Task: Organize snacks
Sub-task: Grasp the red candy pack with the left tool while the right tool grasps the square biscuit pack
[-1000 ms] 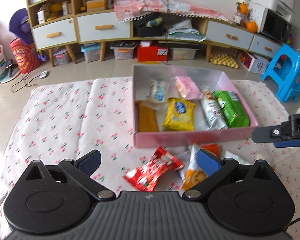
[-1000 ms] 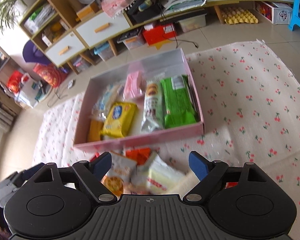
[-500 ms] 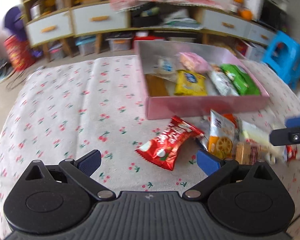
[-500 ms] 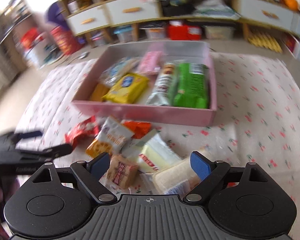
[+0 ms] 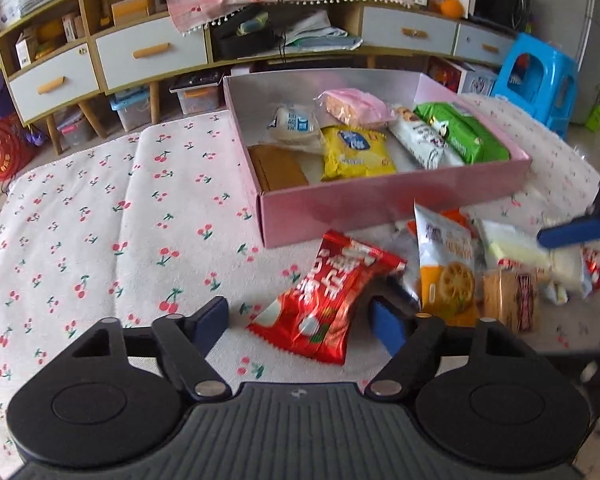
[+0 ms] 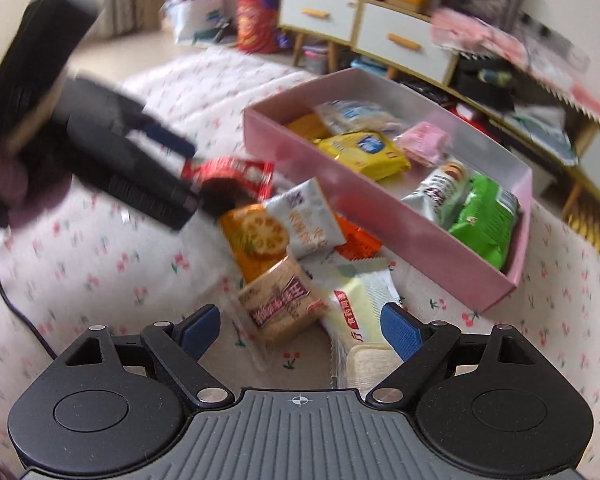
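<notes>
A pink box point(image 5: 380, 200) point(image 6: 440, 240) on the cherry-print cloth holds several snack packets. In front of it lies a loose pile: a red packet point(image 5: 328, 300) point(image 6: 236, 174), an orange-and-white lotus-chip bag point(image 5: 446, 264) point(image 6: 284, 228), a brown cracker pack point(image 5: 508, 300) point(image 6: 280, 308) and a pale yellow wafer pack point(image 5: 516, 248) point(image 6: 364, 308). My left gripper point(image 5: 300, 322) is open, its fingers either side of the red packet's near end. My right gripper point(image 6: 300, 330) is open, low over the cracker and wafer packs.
A low cabinet with drawers point(image 5: 152, 52) and storage bins stands beyond the cloth. A blue plastic stool point(image 5: 540, 80) is at the far right. The cloth's left part point(image 5: 80, 220) carries no packets.
Both grippers have come down and closer to the loose pile. The right gripper has swung to view the box from the right side; the left now frames the red packet.
</notes>
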{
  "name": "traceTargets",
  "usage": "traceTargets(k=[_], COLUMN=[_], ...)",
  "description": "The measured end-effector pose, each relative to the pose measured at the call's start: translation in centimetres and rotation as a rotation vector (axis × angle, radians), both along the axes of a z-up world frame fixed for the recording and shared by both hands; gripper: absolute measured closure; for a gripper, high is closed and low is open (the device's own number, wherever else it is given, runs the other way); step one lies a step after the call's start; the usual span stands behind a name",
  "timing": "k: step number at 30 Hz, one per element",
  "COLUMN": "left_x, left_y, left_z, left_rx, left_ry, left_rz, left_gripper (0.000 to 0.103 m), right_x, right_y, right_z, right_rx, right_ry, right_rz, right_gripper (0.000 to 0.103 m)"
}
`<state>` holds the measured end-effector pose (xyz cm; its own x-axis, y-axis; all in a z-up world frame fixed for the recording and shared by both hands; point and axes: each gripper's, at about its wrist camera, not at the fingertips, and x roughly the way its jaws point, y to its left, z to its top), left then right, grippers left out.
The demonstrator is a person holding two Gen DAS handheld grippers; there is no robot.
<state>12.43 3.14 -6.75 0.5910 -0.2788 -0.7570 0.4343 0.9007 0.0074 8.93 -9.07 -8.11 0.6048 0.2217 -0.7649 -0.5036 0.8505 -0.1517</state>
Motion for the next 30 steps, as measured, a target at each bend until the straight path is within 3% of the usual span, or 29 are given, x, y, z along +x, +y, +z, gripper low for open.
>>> traceTargets(k=[4,10,13,18,26,30], left_x=[0.3,0.4,0.5,0.7,0.8,0.8], left_y=[-0.2,-0.5,-0.6,0.0,0.9,1.3], left_z=[0.1,0.3,0.6,0.9,1.3,1.4], left_rx=[-0.018,-0.025,-0.027,-0.071,-0.111,-0.126], left_ry=[0.008,0.018,0.035,0.092,0.163,0.183], left_rz=[0.005,-0.012,-0.007,0.032,0.131,0.164], left_gripper=[0.045,0.061,0.067,0.068,0.07,0.072], right_x=[-0.1,0.2,0.2,0.1,-0.1,0.4], right_y=[0.6,1.2,1.4,1.7,2.0,1.5], right_z=[-0.9,-1.2,-1.2,-1.0,-0.9,-0.3], right_rx=[-0.08,-0.103,-0.103,-0.108,-0.111,-0.062], right_ry=[-0.046,-0.085,-0.085,-0.078,-0.069,-0.041], right_rz=[0.025,0.043,0.059,0.071,0.063,0.03], right_gripper=[0.015,0.017,0.024,0.044,0.045,0.052])
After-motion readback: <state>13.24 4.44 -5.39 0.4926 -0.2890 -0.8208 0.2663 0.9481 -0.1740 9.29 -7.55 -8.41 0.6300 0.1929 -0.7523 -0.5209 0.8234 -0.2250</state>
